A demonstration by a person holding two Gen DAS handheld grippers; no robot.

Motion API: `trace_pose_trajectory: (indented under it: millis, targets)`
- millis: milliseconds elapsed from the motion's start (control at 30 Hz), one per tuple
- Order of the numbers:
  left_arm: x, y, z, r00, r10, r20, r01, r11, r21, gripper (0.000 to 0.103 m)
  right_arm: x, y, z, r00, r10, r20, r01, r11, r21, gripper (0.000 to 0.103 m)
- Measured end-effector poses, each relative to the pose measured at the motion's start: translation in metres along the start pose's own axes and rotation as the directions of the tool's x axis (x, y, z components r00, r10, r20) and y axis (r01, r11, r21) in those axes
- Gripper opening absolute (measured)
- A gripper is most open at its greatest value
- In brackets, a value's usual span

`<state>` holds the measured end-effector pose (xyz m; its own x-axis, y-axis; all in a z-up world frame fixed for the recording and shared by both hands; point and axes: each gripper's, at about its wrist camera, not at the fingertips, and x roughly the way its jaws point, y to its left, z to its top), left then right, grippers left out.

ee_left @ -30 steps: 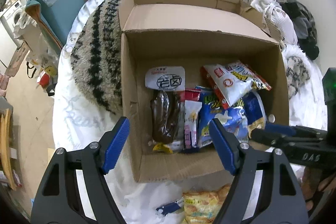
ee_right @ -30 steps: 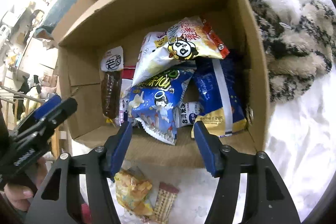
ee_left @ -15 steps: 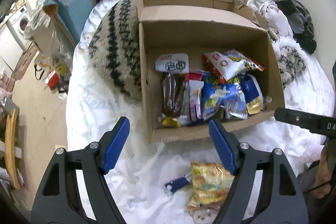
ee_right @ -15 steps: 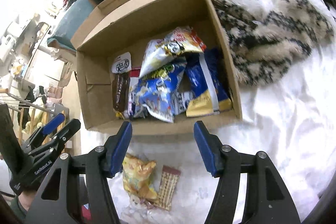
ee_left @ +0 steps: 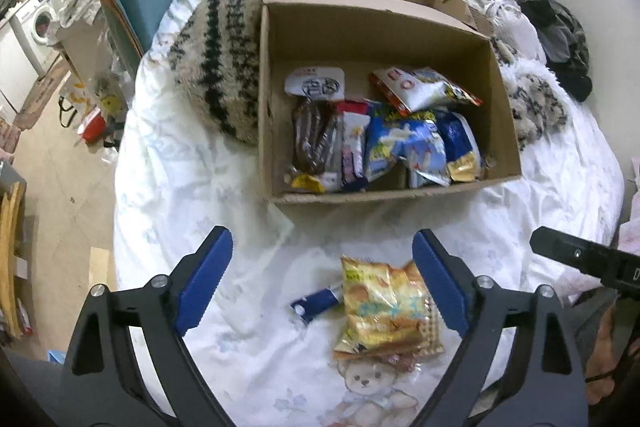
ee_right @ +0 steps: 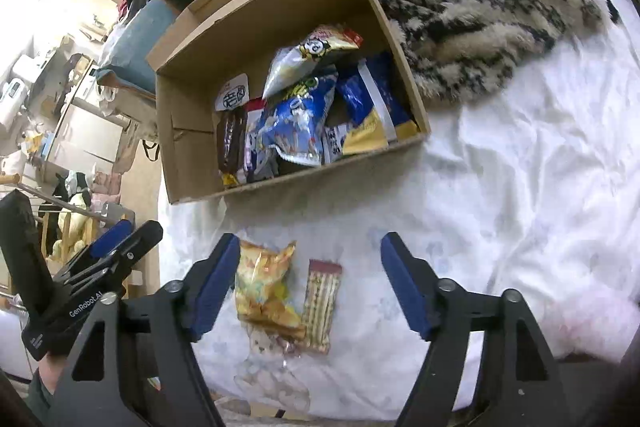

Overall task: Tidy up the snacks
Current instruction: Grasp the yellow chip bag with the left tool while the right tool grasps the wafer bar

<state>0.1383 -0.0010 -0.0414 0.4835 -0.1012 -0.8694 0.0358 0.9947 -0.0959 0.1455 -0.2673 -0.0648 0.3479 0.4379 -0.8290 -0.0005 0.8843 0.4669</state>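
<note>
- Nearest you, your left gripper (ee_left: 322, 279) has just been spreading wider and holds nothing; the yellow snack bag (ee_left: 384, 307) lies flat on the bed (ee_left: 200, 187) under the gap, closer to the right-hand finger.
- Your right gripper (ee_right: 310, 283) has also just been opening and is empty too, hanging over that same yellow snack bag (ee_right: 264, 291) and the wafer pack (ee_right: 322, 303) touching its side.
- That bag looks puffy, light and crinkly, so it should give under the pads. I'd pinch it across the middle or by a sealed end seam, gently, since whatever is inside probably crushes.
- The wafer pack looks slim and stiffer; take it across its narrow width, and go easy, it looks brittle.
- A small blue packet (ee_left: 316, 301) peeks out beside the bag. Thin and glossy, it may slide on the sheet.
- Farther off, the cardboard box (ee_left: 264, 107) sits on the bed, already loaded with packets, with room along its back wall.
- Beyond the box, a fuzzy striped blanket (ee_left: 216, 59) bunches against its side.
</note>
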Motion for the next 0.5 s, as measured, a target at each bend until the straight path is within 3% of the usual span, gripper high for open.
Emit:
trace_pose_trajectory:
  millis: [167, 333, 500]
  targets:
    - [0.009, 0.002, -0.009, 0.999, 0.001, -0.044, -0.003, 0.999, -0.039, 0.090, -0.002, -0.012, -0.020, 1.000, -0.010, -0.005, 0.010, 0.998, 0.067, 0.079]
    - [0.034, -0.013, -0.025, 0.991, -0.013, -0.135, 0.012, 1.000, -0.009, 0.090, 0.010, -0.022, -0.024, 0.998, -0.048, -0.039, 0.052, 0.994, 0.094, 0.079]
    - [0.078, -0.038, -0.049, 0.955, -0.046, -0.292, 0.045, 0.999, -0.009, 0.090, 0.012, -0.037, -0.023, 0.996, -0.072, -0.044, 0.077, 0.988, 0.136, 0.079]
